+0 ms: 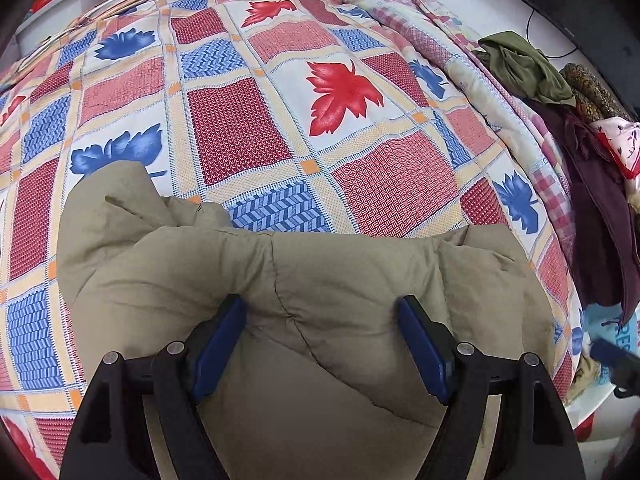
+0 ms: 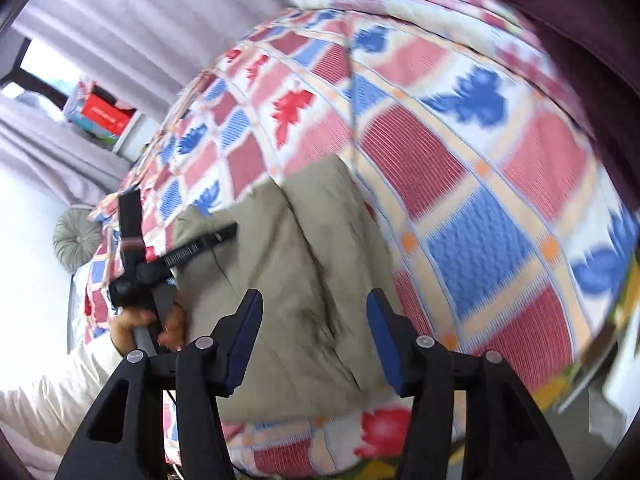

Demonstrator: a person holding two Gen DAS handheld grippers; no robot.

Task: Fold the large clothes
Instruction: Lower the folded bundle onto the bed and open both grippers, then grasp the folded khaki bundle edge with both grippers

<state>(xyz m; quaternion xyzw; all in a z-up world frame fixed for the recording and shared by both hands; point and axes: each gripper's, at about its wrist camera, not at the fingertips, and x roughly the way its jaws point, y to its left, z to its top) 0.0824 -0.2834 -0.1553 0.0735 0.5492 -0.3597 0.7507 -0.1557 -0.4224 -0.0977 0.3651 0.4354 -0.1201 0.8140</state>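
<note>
Left wrist view, nearest the lens: left gripper (image 1: 322, 312), black arms with blue pads, jaws spread wide, nothing pinched. The pads sit over the khaki padded jacket (image 1: 280, 280); whether the tips touch the cloth cannot be told. The arm bases are cut off by the bottom edge. The jacket is bunched in a thick fold on the bed, its near part hidden under the gripper. Left and beyond it runs the patchwork quilt (image 1: 240, 128) with red and blue leaf squares. Far right, at the bed's edge, a pile of other clothes: an olive garment (image 1: 524, 64), a dark maroon garment (image 1: 600, 220), both partly cut by the fisheye rim. A dark blue blurred shape at the lower right edge is hard to make out.

Right wrist view, whole frame smeared by motion blur. Nearest: right gripper (image 2: 316, 304), jaws apart, nothing between the pads, held above the jacket (image 2: 304, 264) with no visible contact. At left, a person's hand (image 2: 140, 324) in a cream sleeve (image 2: 52, 380) grips the handle of the other gripper, whose jaws are hidden from this angle. Jacket lies folded in a rough rectangle on the quilt (image 2: 472, 184); its lower edge is hidden behind the gripper arms. Upper left, grey curtains (image 2: 120, 8) and a blurred red box (image 2: 105, 116).
</note>
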